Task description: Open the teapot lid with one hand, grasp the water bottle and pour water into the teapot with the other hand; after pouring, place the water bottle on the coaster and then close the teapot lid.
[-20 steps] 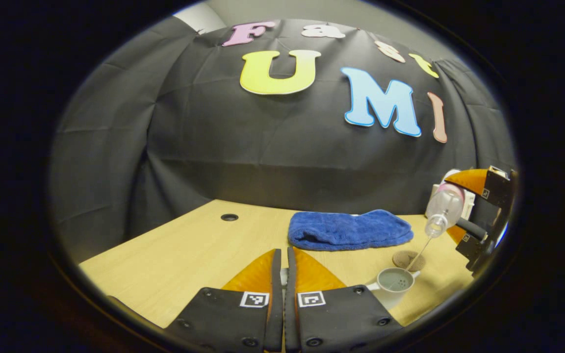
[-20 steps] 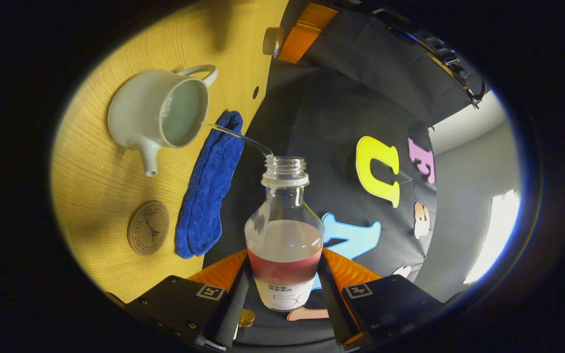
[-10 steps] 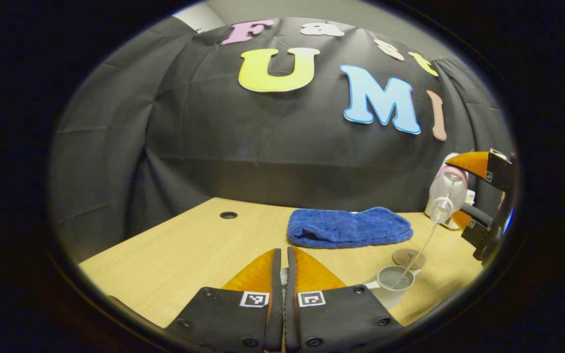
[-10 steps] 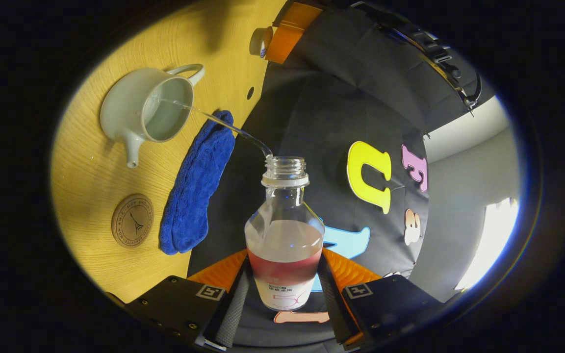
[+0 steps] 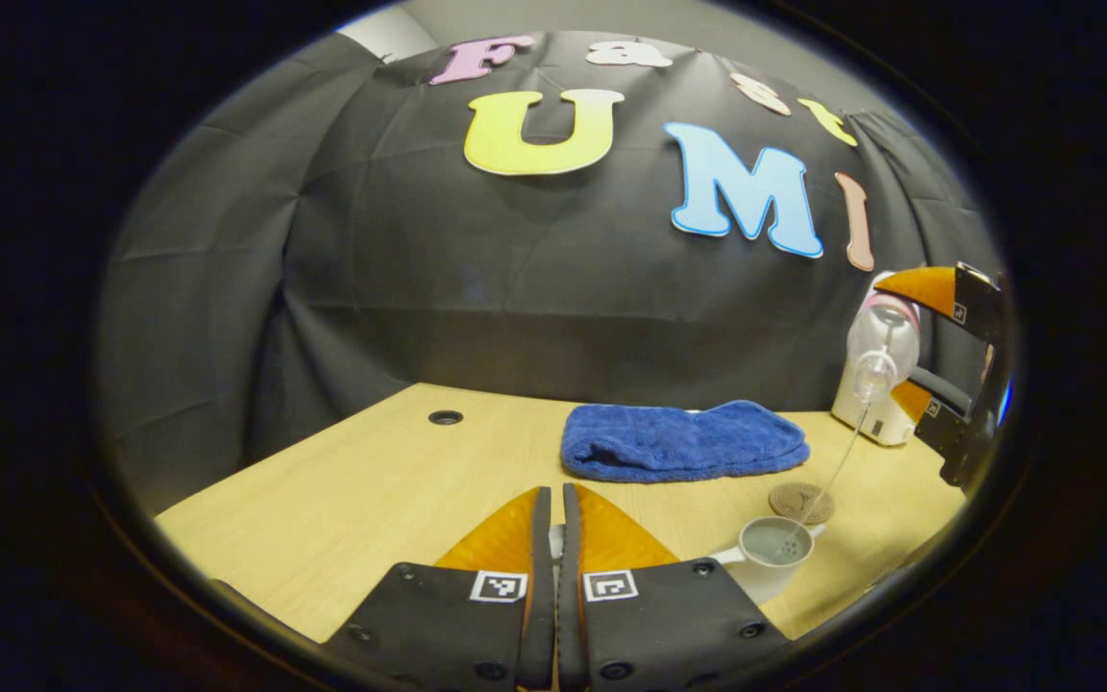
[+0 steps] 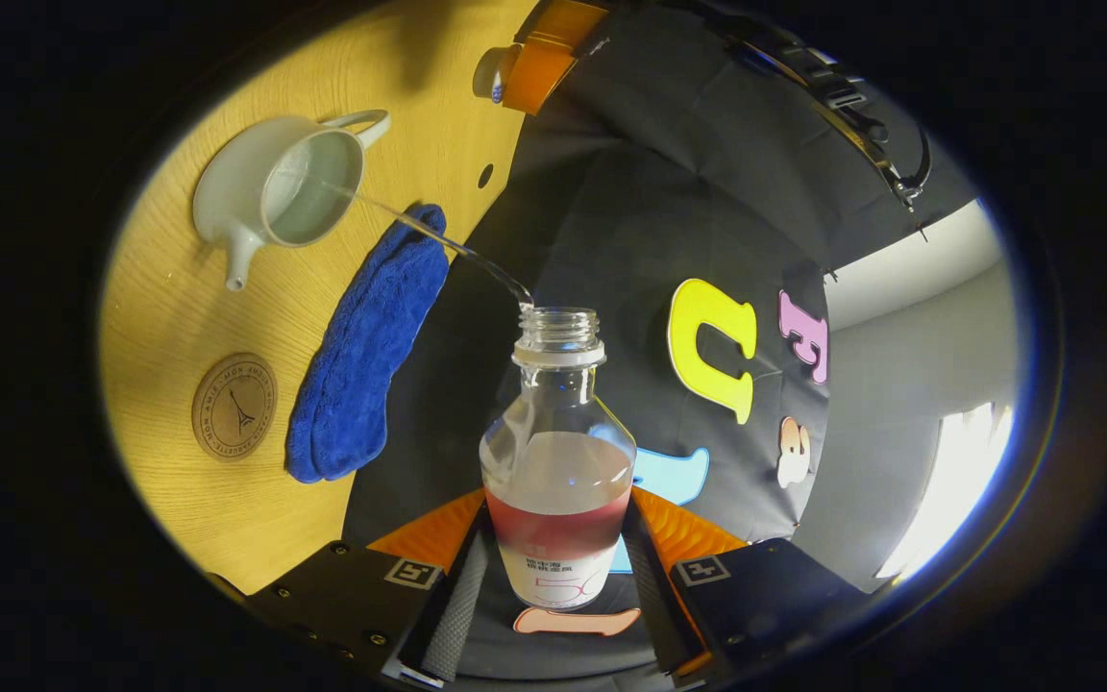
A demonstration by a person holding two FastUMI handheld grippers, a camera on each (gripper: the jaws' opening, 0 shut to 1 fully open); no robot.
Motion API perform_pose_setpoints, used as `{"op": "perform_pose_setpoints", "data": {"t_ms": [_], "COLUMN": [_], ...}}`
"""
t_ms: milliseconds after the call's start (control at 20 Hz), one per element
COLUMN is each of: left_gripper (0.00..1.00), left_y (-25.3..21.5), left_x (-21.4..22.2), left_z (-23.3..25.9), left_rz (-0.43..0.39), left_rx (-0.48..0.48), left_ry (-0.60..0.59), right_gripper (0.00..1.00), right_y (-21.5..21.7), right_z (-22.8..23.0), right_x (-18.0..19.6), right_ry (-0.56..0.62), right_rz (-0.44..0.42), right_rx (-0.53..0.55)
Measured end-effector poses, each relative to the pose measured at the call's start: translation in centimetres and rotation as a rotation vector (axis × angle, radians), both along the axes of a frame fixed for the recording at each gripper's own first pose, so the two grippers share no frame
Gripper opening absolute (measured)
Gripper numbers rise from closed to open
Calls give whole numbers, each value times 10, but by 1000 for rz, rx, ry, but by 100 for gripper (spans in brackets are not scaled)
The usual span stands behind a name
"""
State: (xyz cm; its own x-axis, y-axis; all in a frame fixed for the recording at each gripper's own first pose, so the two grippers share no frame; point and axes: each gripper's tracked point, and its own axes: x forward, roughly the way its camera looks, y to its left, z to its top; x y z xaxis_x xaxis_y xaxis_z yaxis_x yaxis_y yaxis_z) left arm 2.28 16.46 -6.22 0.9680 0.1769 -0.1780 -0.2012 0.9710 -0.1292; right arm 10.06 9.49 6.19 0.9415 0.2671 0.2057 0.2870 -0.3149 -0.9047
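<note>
Black cloth wall [image 5: 515, 288] backs a light wooden table [image 5: 361, 490]; perhaps a bright window [image 6: 957, 481] beyond.

Bench [image 6: 188, 288]: pale wood-grain, smooth w/ matt sheen. Teapot [image 6: 236, 187] looks glazed ceramic, smooth, slightly glossy; water bottle [image 6: 558, 452] clear glossy plastic or glass, can't tell which, w/ a paper-like label. Towel [image 6: 366, 346] is fluffy blue terry cloth, coaster [image 6: 234, 407] matt cork or wood w/ printed mark, booth wall [image 5: 419, 250] matt black creased cloth.

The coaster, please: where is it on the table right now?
In the right gripper view the coaster lies bare on the table, beside the blue towel and near the teapot spout.
</note>
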Motion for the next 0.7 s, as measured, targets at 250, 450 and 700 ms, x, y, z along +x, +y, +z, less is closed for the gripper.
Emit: {"op": "perform_pose_setpoints", "data": {"t_ms": [250, 450, 700], "left_gripper": [8, 8, 8], "left_y": [0, 0, -1], "left_x": [0, 0, 1], "left_z": [-1, -2, -4], "left_rz": [-2, -2, -3], "left_rx": [1, 1, 2], "left_ry": [5, 9, 13], "right_gripper": [73, 73, 73], "right_y": [1, 4, 6], "right_z": [9, 10, 9], "right_x": [0, 1, 2], "right_ry": [-27, -38, -54], "right_rz": [9, 18, 24], "right_rx": [-31, -64, -97]}}
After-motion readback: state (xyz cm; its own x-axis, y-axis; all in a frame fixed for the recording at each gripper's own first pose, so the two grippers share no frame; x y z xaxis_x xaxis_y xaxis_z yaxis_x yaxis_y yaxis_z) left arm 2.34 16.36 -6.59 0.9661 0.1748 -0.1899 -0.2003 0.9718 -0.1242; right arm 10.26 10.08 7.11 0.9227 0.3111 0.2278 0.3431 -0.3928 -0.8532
